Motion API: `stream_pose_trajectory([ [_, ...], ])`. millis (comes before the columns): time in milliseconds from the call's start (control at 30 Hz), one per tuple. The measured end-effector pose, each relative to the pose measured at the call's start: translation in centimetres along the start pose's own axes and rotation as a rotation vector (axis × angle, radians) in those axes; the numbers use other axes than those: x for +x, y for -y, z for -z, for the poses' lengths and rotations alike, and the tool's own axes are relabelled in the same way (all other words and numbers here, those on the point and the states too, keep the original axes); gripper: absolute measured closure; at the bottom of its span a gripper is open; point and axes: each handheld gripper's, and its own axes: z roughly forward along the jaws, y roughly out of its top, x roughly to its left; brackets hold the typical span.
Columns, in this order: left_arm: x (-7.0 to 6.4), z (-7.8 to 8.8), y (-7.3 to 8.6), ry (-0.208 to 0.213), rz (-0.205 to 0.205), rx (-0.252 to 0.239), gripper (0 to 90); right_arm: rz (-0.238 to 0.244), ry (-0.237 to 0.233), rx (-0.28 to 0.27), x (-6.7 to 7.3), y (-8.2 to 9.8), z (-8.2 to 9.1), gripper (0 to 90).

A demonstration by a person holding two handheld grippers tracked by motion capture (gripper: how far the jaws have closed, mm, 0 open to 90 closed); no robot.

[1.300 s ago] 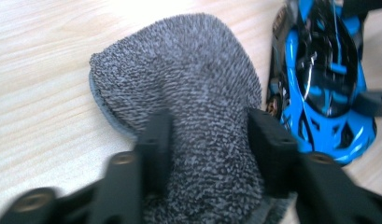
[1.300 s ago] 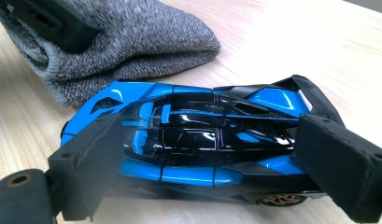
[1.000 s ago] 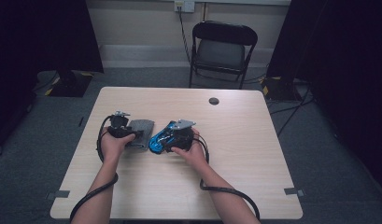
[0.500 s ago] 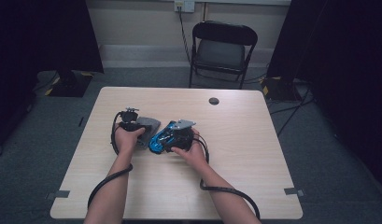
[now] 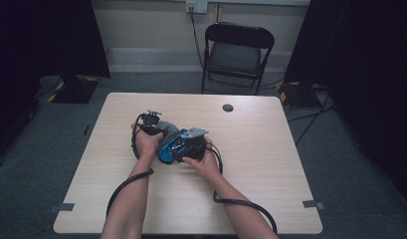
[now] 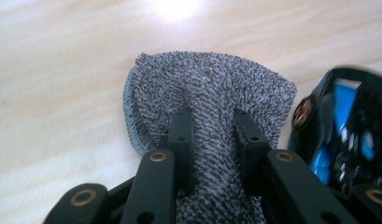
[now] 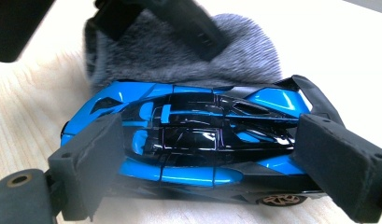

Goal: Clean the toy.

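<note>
**Toy car and cloth, both gripped, mid-table**

Item 1: glossy blue-and-black toy sports car (image 7: 188, 140), on its wheels on the pale wood-grain table (image 5: 270, 164), near its middle. Held end to end by the right gripper (image 7: 207, 158), whose padded jaws press on nose and tail.

Item 2: grey speckled terry cloth (image 6: 212, 102), bunched, lying just behind the car and touching its far side. The left gripper (image 6: 212, 135) has just been closing its jaws and now pinches a fold of the cloth between them.

Item 3: small dark round disc (image 5: 228, 107), well apart, toward the far edge.

Item 4: black folding chair (image 5: 238, 52), on the floor beyond the table.
</note>
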Motion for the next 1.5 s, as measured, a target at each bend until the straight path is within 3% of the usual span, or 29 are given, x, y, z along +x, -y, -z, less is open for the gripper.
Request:
stream_pose_trajectory([
  [33,-0.1,-0.2,-0.1,0.0,-0.031,0.005,72.7,0.0,0.0,0.0,0.0,0.0,0.0,8.5],
  [100,-0.6,-0.7,-0.3,0.012,-0.047,-0.035,72.7,0.001,0.0,0.0,0.0,0.0,0.0,8.5],
  [167,-1.1,-1.3,-0.5,0.042,-0.063,-0.037,72.5,0.001,0.0,0.0,0.0,0.0,0.0,8.5],
  [233,-1.6,-1.8,-0.6,0.043,-0.114,-0.038,72.0,0.001,0.0,0.0,0.0,0.0,0.0,8.5],
  [467,-1.1,-1.7,0.0,0.09,-0.136,-0.058,75.0,0.001,0.0,0.0,0.0,0.0,0.0,8.5],
  [500,-1.0,-1.5,0.1,0.092,-0.156,-0.056,75.2,0.001,0.0,0.0,0.0,0.0,0.0,8.5],
  [800,-0.3,-0.4,0.7,0.121,-0.208,-0.034,76.1,0.002,-0.004,0.001,0.0,0.0,0.0,8.3],
  [1067,0.4,0.7,1.6,0.144,-0.229,-0.029,76.1,0.003,-0.008,0.0,0.0,0.0,0.0,8.3],
  [1233,1.0,1.7,2.3,0.133,-0.237,-0.003,76.1,0.004,-0.008,0.0,0.0,0.0,0.0,8.3],
  [1500,1.4,3.0,3.5,0.134,-0.224,0.003,76.2,0.004,-0.008,0.0,0.0,0.0,0.0,8.3],
])
